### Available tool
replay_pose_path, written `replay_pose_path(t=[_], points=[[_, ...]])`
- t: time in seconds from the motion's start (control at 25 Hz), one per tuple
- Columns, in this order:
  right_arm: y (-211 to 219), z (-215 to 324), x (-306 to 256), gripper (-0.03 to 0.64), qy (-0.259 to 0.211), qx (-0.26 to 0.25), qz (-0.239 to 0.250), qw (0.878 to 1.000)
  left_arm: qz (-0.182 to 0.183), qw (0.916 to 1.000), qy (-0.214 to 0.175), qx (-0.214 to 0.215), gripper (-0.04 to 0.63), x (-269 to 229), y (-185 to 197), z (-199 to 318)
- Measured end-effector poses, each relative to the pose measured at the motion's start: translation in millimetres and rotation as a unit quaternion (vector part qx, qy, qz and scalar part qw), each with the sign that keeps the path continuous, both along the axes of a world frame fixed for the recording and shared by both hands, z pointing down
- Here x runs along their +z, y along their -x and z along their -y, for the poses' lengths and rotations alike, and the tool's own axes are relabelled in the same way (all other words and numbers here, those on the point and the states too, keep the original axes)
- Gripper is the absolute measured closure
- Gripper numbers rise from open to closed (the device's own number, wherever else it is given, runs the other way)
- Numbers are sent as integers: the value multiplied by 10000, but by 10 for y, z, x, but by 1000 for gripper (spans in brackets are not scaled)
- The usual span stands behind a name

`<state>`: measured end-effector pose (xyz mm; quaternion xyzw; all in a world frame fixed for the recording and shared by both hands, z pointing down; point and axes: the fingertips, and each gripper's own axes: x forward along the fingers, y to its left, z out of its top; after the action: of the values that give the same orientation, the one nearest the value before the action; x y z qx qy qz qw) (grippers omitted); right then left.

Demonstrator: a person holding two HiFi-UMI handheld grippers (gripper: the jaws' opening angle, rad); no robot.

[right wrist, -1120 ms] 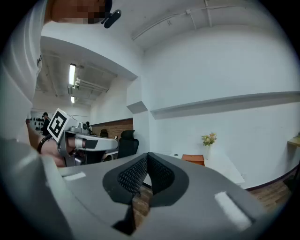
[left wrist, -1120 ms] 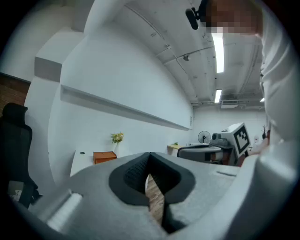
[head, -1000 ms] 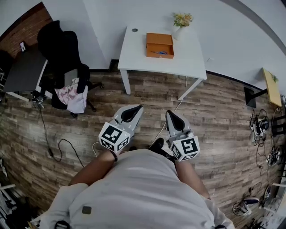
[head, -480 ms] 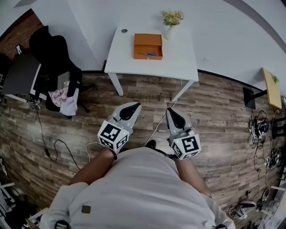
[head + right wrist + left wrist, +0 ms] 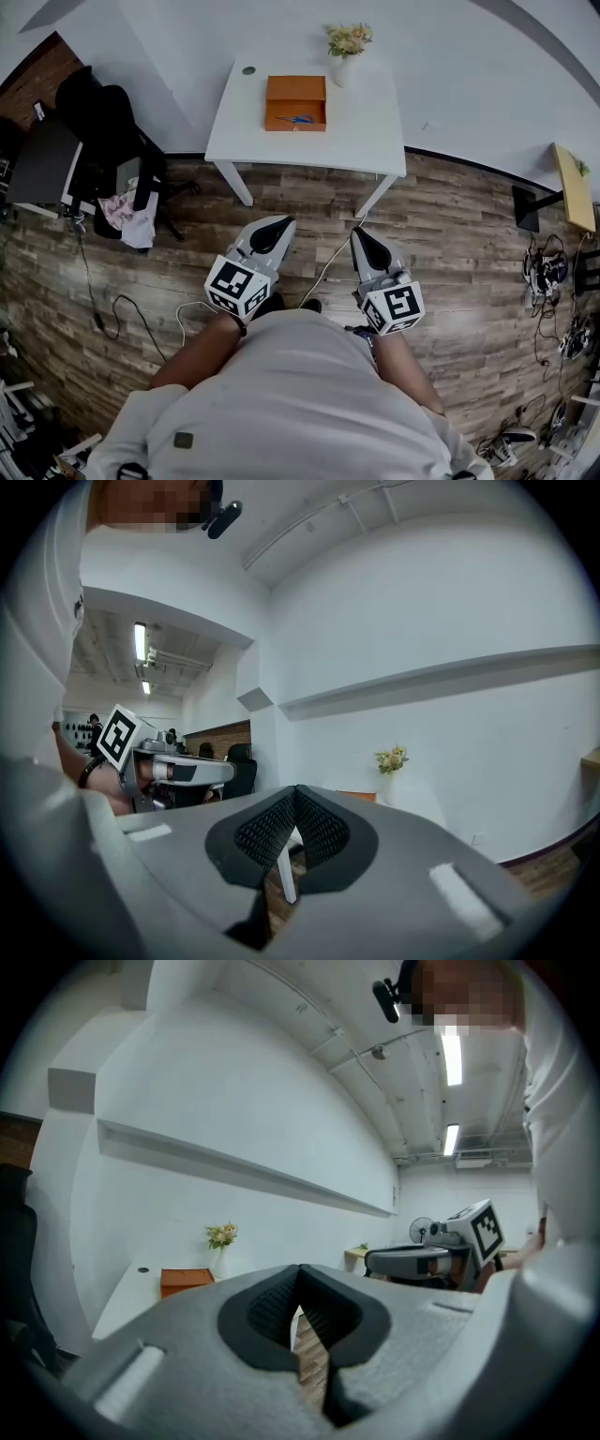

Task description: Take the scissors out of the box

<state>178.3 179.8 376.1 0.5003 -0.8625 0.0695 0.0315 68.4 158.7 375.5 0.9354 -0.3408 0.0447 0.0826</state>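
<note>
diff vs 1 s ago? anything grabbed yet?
The person has stepped nearer the white table: in the head view it, the orange box and the office chair have slid left and look slightly larger. Nothing was taken hold of or let go. Unchanged: left gripper and right gripper shut, empty, held out in front; the scissors lie in the open box.

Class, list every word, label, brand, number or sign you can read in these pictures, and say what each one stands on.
No words or numbers can be read anywhere.
Left gripper and right gripper: each carries black-and-white square markers, which are patterns, not letters or numbers.
Orange box on the white table: too small to show any label.
</note>
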Motion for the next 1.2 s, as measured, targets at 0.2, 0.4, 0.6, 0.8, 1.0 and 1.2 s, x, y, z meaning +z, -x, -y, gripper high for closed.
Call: replay_pose_path(t=[0.2,0.4,0.6,0.8,1.0,1.2], points=[[-80,171,59,606,84,11,28,10000,43,10000,16,61,592,38,-108,169],[-75,429,110,606,137,58,-2,9999,-15,9999,44,106,592,80,-110,472],[-34,871,155,606,233,80,-61,9997,-88,9999,45,126,592,85,-54,923],[211,1426,134,606,261,46,-242,9994,-136,9996,91,227,592,79,127,1460],[511,1942,82,606,277,42,-328,9991,-177,9993,44,338,592,-10,393,1980],[805,2382,105,606,283,73,-603,9978,-67,9992,-130,384,592,-26,754,2416]])
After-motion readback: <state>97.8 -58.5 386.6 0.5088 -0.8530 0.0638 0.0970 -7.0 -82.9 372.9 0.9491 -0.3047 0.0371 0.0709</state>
